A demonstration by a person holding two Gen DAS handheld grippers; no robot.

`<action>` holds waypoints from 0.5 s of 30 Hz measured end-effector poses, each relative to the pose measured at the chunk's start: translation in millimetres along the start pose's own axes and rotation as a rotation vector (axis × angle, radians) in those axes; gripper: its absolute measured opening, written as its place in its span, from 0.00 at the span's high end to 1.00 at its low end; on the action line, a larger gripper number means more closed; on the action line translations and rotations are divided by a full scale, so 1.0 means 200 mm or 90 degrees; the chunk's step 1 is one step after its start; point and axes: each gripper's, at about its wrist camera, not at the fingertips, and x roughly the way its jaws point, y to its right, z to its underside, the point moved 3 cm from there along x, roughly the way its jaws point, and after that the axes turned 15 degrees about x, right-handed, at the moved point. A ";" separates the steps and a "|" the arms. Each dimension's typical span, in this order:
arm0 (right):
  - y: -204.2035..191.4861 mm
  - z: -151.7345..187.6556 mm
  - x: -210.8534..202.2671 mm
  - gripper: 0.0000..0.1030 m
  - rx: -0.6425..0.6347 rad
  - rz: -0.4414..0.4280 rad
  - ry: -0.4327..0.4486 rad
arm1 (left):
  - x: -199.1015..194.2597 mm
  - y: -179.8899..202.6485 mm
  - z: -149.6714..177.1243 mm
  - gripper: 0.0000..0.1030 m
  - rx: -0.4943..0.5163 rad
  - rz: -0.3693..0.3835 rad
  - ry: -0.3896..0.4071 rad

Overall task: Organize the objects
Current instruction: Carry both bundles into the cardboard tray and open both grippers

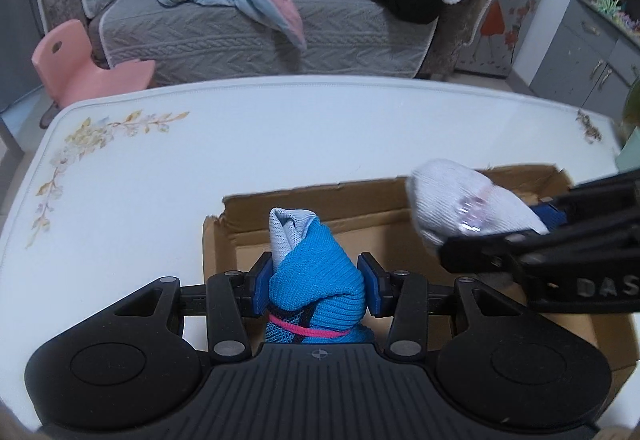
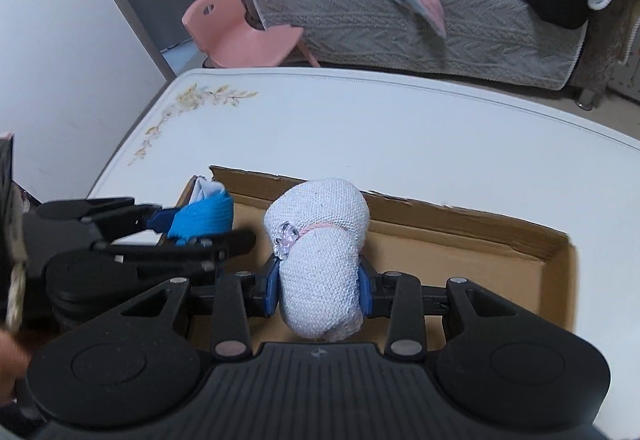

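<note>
My left gripper (image 1: 316, 284) is shut on a rolled blue sock bundle (image 1: 320, 272) with a grey end and a pink stripe. It holds the bundle over the left end of an open cardboard box (image 1: 360, 208). My right gripper (image 2: 318, 286) is shut on a rolled white sock bundle (image 2: 320, 260) with a pink band and a clear bead charm, above the same box (image 2: 480, 252). The white bundle (image 1: 460, 208) and right gripper also show at the right of the left wrist view. The blue bundle (image 2: 204, 218) shows at the left of the right wrist view.
The box sits on a white table (image 1: 240, 160) with floral corner prints. Beyond the table stand a grey sofa (image 1: 260, 32) heaped with clothes and a pink child's chair (image 1: 80, 64). Grey cabinets (image 1: 592, 40) stand at the far right.
</note>
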 end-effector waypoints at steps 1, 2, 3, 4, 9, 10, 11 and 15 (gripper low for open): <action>-0.01 -0.01 0.03 0.67 -0.001 0.003 -0.002 | 0.01 0.00 0.00 0.50 0.006 -0.009 -0.002; -0.02 0.00 0.05 0.67 -0.001 0.006 -0.006 | 0.01 0.00 0.01 0.50 0.012 -0.018 -0.004; -0.02 0.00 0.06 0.67 0.000 0.011 -0.007 | 0.02 0.00 0.01 0.50 0.012 -0.018 -0.007; -0.02 0.00 0.07 0.67 0.004 0.013 -0.009 | 0.02 -0.01 0.02 0.50 0.008 -0.017 -0.008; -0.02 0.01 0.11 0.67 0.010 0.020 -0.016 | 0.04 0.00 0.04 0.49 0.029 -0.032 -0.003; -0.02 0.01 0.12 0.67 0.011 0.018 -0.017 | 0.04 0.01 0.04 0.47 0.034 -0.028 -0.002; -0.01 0.01 0.12 0.67 0.012 0.015 -0.017 | 0.05 0.02 0.05 0.45 0.048 -0.028 0.001; -0.02 0.01 0.12 0.67 0.011 0.009 -0.022 | 0.03 0.07 0.06 0.38 0.084 -0.039 0.019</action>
